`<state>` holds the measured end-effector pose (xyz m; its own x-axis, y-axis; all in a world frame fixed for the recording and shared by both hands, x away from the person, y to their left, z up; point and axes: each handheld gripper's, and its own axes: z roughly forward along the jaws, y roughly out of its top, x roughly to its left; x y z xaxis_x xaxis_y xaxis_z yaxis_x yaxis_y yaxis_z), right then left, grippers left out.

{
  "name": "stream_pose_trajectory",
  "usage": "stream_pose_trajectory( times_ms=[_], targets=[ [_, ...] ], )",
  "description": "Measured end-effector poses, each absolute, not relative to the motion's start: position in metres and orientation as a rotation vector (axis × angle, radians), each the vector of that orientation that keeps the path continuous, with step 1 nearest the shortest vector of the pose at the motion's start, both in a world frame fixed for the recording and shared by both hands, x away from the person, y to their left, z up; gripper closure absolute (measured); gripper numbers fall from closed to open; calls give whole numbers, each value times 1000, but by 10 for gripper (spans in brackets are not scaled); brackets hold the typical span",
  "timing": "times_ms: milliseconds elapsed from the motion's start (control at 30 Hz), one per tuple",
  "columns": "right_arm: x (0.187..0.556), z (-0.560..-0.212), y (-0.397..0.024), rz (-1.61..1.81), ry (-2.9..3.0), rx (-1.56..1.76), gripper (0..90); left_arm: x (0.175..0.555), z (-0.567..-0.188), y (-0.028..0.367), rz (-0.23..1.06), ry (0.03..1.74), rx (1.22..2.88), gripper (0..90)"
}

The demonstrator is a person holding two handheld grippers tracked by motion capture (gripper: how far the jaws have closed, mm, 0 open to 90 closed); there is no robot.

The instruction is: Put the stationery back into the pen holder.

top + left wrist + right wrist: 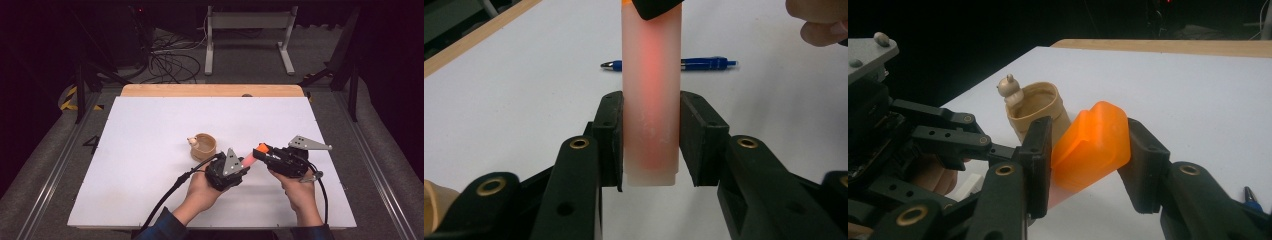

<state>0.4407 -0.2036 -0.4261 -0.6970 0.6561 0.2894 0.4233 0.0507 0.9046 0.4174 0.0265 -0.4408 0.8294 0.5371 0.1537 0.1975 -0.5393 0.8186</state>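
The left gripper (650, 145) holds the lower body of a translucent pinkish tube (651, 100), its pads pressed flat against both sides, while the right gripper (1090, 157) has its jaws against the tube's orange cap (1093, 147), one on each flank. Taking the wooden cup (204, 146) as landmark, the tube hangs above the white table (150, 125) just on the person's side of the cup and a little to its right in the high view, bridging the gap between the two grippers (227, 170) (265, 152). Its long axis runs from the left gripper up and away toward the right one, cap end pointing to the right and slightly raised; in the left gripper view it stands straight up out of the jaws. A blue pen (669, 64) lies on the table beyond the tube, well apart from the cup. The work looks like pulling or twisting the cap off. The risk from here seems to be the cap's tapered, slick shape: the right jaws grip it at a slant, so a pull could make them slide off without loosening it. If the cap gives suddenly, the right hand (300, 192) may jerk away, or the left hand (200, 192) may recoil toward the cup and tip it along with the small figure (1010, 89) on its rim. A skewed pull could also lever the tube out of the left pads.
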Motion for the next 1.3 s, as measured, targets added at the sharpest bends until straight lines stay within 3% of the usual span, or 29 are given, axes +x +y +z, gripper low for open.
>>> stream_pose_trajectory(
  times_ms=[267, 400, 800, 1300],
  targets=[
    [437, -426, -196, 1736, 2149, 1037, 712, 422, -446, 25, 488, 535, 2153, 642],
    [434, -425, -188, 1666, 2177, 982, 719, 425, -449, 25, 473, 544, 2168, 627],
    [424, -414, -173, 1579, 2130, 845, 719, 424, -441, 51, 449, 608, 2111, 401],
    [421, -397, -156, 1573, 2064, 772, 719, 419, -428, 99, 519, 620, 2008, 235]
  ],
)
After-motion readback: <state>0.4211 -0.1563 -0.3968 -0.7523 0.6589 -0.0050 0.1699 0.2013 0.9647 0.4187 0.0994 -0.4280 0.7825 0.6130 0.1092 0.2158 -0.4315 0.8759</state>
